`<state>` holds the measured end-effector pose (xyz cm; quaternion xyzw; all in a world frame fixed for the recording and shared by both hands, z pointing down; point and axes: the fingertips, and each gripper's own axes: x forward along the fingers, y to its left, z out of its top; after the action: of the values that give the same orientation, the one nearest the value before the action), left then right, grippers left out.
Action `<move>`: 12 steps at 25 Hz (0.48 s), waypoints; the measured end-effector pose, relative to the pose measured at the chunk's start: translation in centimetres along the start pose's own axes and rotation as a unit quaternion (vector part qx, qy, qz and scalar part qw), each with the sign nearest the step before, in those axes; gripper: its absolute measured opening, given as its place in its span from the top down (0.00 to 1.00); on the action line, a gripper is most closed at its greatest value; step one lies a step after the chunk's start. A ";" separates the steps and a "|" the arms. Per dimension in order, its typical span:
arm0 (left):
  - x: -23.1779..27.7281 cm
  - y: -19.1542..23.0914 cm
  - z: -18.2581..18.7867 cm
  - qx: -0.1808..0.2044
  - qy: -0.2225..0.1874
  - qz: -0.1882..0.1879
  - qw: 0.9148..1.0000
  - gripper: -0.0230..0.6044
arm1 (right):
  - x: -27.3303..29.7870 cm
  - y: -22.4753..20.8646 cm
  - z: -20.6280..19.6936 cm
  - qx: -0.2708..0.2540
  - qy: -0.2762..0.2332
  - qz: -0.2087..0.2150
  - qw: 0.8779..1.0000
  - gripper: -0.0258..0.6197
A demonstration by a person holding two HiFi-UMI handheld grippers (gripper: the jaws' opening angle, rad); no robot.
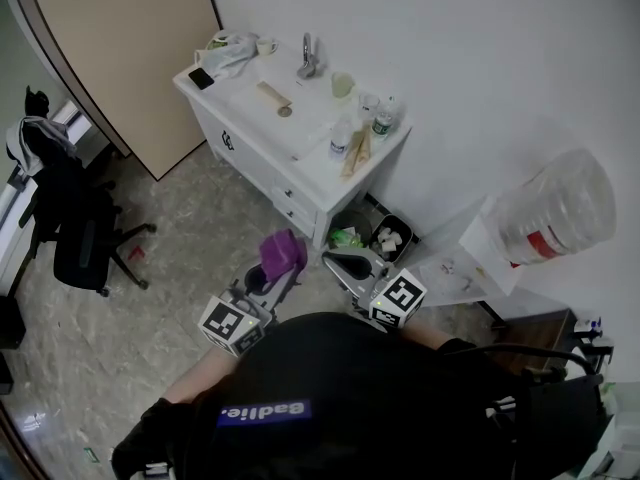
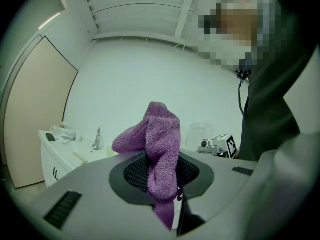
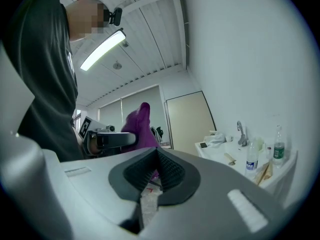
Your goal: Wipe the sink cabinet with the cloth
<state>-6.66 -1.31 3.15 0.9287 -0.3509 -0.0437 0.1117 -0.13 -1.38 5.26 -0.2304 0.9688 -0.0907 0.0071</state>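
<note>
Tongs first, since they sit nearest me: the left tongs (image 2: 162, 186) are pinching the purple cloth (image 2: 159, 139), which stands up from the pads in a crumpled peak. I see it held in the air short of the sink cabinet (image 1: 262, 158) and not touching it. My right tongs (image 3: 157, 170) are pressed together with nothing between them, also short of the cabinet and nearer its bottle end.

On the floor, just beside that same end of the cabinet, are two small bins (image 1: 378, 236) with litter in them.

Up on the cabinet's tabletop (image 1: 235, 118), a few bottles (image 1: 380, 123) cluster at one end. A dark phone (image 1: 201, 78) and a crumpled white bundle (image 1: 232, 56) lie at the other, and the faucet (image 1: 308, 58) rises at the back edge by the wall.

Farther off — past the cabinet's phone end — a beige panel (image 1: 120, 48) leans. A black office chair (image 1: 75, 238) stands well apart from the cabinet.
</note>
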 end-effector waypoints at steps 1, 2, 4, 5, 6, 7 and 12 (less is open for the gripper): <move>-0.1 0.0 -0.1 -0.001 0.005 -0.001 1.000 0.83 | 0.0 0.1 -0.1 0.002 0.002 0.000 1.000 0.96; -0.1 -0.1 -0.1 -0.002 0.011 -0.004 1.000 0.83 | 0.0 0.2 -0.2 0.003 0.003 0.001 1.000 0.96; 0.0 -0.2 -0.2 -0.003 0.014 -0.007 1.000 0.83 | 0.1 0.3 -0.1 0.000 0.003 0.005 1.000 0.96; 0.1 -0.3 -0.3 -0.002 0.013 -0.008 1.000 0.83 | 0.1 0.4 -0.1 -0.002 0.002 0.007 1.000 0.96; 0.2 -0.3 -0.3 0.000 0.011 -0.007 1.000 0.83 | 0.1 0.5 -0.1 -0.004 0.002 0.009 1.000 0.97; 0.2 -0.3 -0.3 0.003 0.008 -0.006 1.000 0.83 | 0.1 0.5 0.0 -0.004 0.001 0.010 1.000 0.96; 0.2 -0.3 -0.2 0.007 0.010 -0.009 1.000 0.83 | 0.3 0.5 0.0 -0.002 0.003 0.008 1.000 0.96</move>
<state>-6.26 -1.24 3.26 0.9330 -0.3414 -0.0331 0.1087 -0.60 -1.10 5.18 -0.2221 0.9709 -0.0897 0.0041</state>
